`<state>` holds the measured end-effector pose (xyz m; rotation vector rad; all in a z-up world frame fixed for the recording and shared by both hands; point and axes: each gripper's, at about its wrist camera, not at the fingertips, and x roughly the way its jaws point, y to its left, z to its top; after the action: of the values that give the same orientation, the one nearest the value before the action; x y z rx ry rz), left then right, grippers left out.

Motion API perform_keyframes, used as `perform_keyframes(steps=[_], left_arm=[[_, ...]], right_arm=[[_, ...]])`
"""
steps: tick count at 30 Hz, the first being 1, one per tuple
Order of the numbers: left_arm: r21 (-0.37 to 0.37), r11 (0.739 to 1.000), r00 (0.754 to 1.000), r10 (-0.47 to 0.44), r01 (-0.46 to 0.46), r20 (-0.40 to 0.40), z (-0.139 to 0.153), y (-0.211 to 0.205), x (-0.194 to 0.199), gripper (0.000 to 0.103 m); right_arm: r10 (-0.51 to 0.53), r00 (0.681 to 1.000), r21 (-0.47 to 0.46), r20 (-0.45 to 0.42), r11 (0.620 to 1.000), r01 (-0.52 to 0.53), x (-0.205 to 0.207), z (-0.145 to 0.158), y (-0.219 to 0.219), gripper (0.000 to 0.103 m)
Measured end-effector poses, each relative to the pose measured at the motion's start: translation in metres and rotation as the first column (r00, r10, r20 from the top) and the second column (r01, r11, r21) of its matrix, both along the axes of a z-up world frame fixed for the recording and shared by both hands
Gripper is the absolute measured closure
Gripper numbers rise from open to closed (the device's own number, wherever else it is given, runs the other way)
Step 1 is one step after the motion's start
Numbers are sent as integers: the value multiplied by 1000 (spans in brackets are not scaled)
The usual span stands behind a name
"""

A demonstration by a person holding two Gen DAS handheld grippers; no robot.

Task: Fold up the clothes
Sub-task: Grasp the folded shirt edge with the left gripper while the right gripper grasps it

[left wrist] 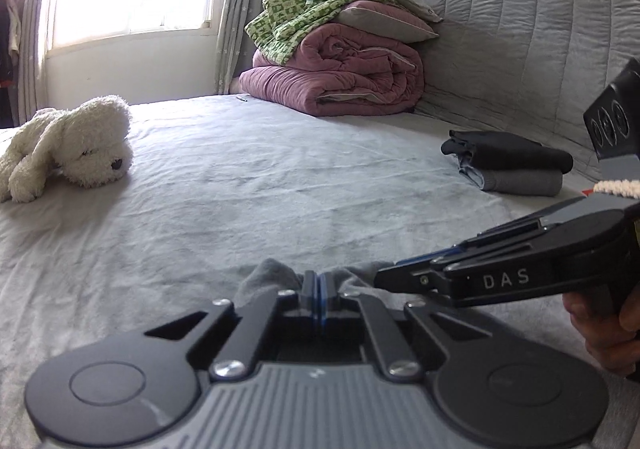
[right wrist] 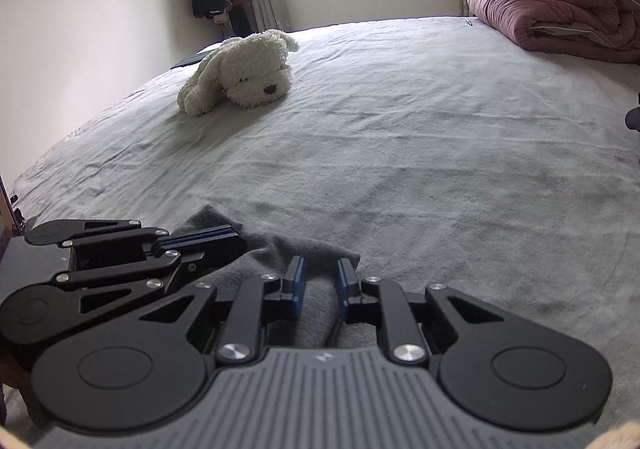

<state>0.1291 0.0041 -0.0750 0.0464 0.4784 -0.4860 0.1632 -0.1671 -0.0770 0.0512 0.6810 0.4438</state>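
Looking along both wrist cameras, I see the grey garment [right wrist: 280, 249] lying at the near edge of the bed [right wrist: 420, 137], right under my two tools. My left gripper [left wrist: 319, 281] is clamped tight on a bunched ridge of it; the blue pads meet with cloth puckering up on either side. My right gripper [right wrist: 319, 277] stands parted, its jaws straddling a fold of the same grey knit without pinching it, so that side is released.

I judge the cloth soft, light and limp, a sweatshirt-like knit that will sag and trail from any single hold and will not keep a crease unless I press it flat. It should not slip much between rubbery pads. Best holds are at a hem or corner, with both grippers spread apart along one edge so the panel hangs straight; a pinch in the bulk, as on the left now, only drags a wad. Which part of the garment I am holding I cannot tell, since most of it is hidden beneath the tools.

Open room is generous: wrinkled sheet stretches bare ahead of me. A plush dog [right wrist: 244, 77] lies well off to the far left, a rolled pink quilt [left wrist: 340, 81] with a green patterned blanket [left wrist: 304, 13] sits at the headboard, and a small stack of folded clothes [left wrist: 512, 163] rests far right. The near bed edge is close, so loose cloth could slide off.
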Motion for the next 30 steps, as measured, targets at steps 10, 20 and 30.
perform_keyframes(steps=[10, 20, 30], left_arm=[[-48, 999, 998, -16, 13, -65, 32, 10, 3, 74], [-70, 997, 953, -41, 21, -301, 53, 36, 28, 22], [-210, 977, 828, -146, 34, -542, 30, 59, 88, 22]], right_arm=[[-93, 994, 136, -65, 986, 101, -10, 27, -17, 60], [-210, 947, 247, -242, 931, 269, -73, 46, -45, 37], [-218, 845, 501, -488, 723, 476, -163, 9, -57, 31]])
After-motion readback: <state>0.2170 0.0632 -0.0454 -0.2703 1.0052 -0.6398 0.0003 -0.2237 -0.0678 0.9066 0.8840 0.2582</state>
